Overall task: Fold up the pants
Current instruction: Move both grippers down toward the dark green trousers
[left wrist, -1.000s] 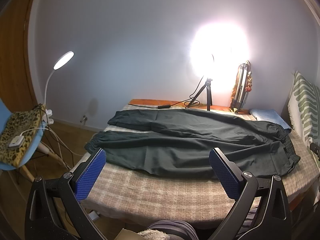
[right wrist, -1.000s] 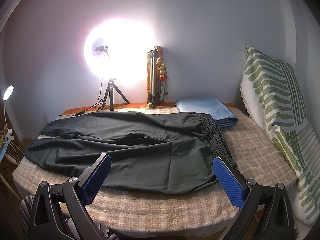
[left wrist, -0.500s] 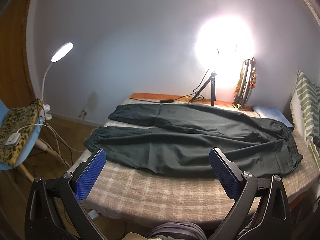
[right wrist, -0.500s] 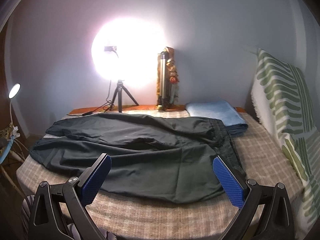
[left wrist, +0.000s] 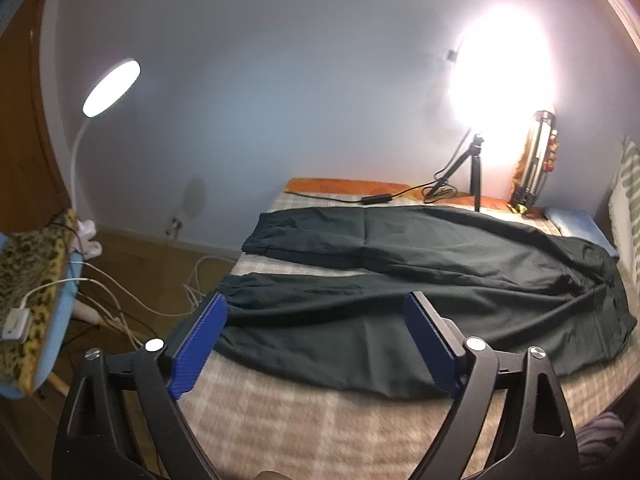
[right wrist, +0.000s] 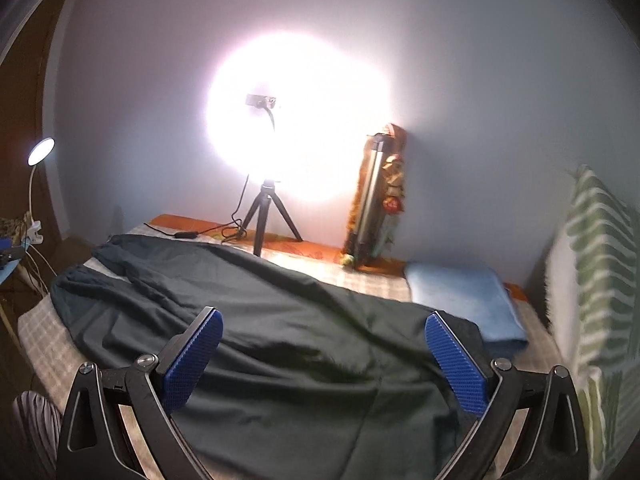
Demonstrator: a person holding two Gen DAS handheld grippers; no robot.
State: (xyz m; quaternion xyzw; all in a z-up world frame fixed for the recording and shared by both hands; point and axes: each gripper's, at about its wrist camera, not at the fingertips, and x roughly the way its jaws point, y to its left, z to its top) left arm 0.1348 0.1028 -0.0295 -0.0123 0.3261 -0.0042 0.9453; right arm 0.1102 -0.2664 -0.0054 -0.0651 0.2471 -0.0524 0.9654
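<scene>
Dark green-black pants (left wrist: 420, 280) of thin smooth fabric lie spread flat across the bed with the beige plaid cover (left wrist: 280, 420), both legs running toward its left edge, the waistband toward the right edge by the folded light-blue towel (right wrist: 464, 304) near the far right corner. My left gripper (left wrist: 316, 340) is over the near leg close to the bed's left edge; its jaws have just been closing a bit but stand wide, blue pads off the cloth, nothing between them. My right gripper (right wrist: 324, 356) hangs over the waist end, jaws wide, not gripping; whether the pads brush the fabric is hard to tell, view is blurred. At the far edge: a glaring ring light on a small black tripod (right wrist: 268, 216) and a folded metal tripod leaning on the wall (right wrist: 376, 200). Green-and-white patterned throw (right wrist: 600, 280) along the right edge. Off the left edge, a white gooseneck lamp (left wrist: 110, 88) and a blue chair with leopard-print cushion (left wrist: 28, 280).
</scene>
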